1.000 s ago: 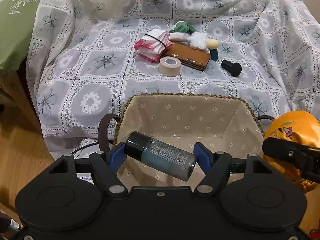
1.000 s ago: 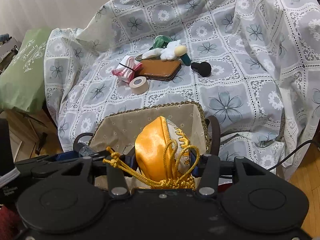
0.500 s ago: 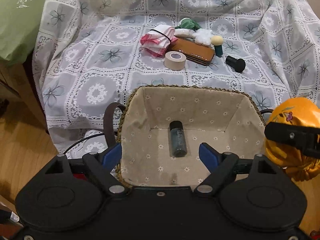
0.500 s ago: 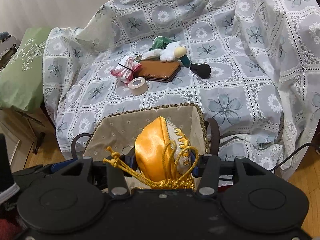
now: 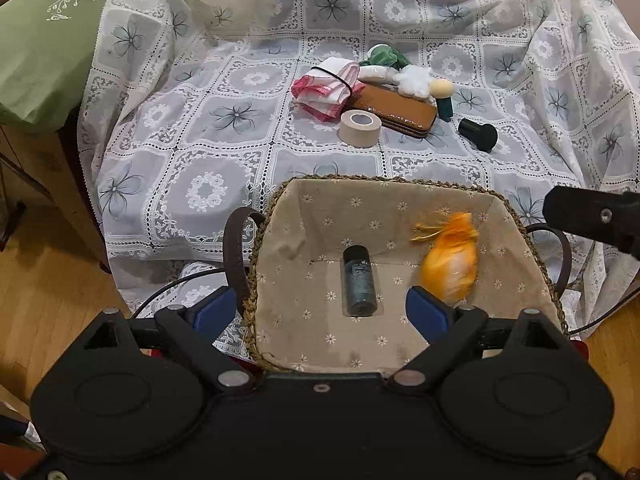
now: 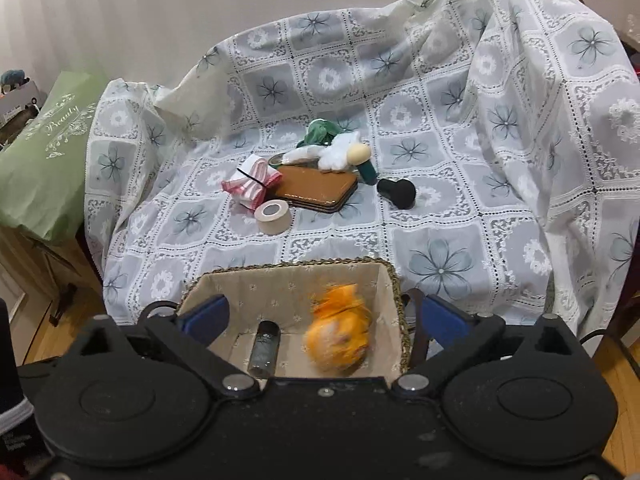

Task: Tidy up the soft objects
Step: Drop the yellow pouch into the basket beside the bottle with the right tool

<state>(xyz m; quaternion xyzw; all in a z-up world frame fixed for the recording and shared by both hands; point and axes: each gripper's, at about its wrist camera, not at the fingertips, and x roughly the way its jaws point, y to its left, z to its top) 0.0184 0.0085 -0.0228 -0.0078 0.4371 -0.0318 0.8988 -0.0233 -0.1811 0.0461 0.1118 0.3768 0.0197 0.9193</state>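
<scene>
A fabric-lined woven basket (image 5: pixel 384 186) (image 6: pixel 394 280) stands in front of a covered sofa. A dark bottle (image 5: pixel 359 280) (image 6: pixel 264 346) lies on its floor. A blurred orange satin pouch (image 5: pixel 450 260) (image 6: pixel 340 334) is in the basket's right side, free of any gripper. My left gripper (image 5: pixel 320 310) is open and empty above the basket's near rim. My right gripper (image 6: pixel 320 316) is open and empty above the basket. On the sofa lie a pink-and-white folded cloth (image 5: pixel 324 88) (image 6: pixel 250 182), a green cloth (image 5: pixel 384 56) and a white plush (image 5: pixel 414 80).
A tape roll (image 5: pixel 359 128), a brown wallet (image 5: pixel 404 110), a sponge applicator (image 5: pixel 442 98) and a black cap (image 5: pixel 478 134) lie on the lace cover (image 5: pixel 208 152). A green cushion (image 5: pixel 44 36) sits at the left. Wooden floor (image 5: pixel 48 292) and a cable (image 5: pixel 172 286) lie beside the basket.
My left gripper opened and the bottle dropped into the basket. My right gripper then opened, and the orange pouch fell into the basket's right side.
</scene>
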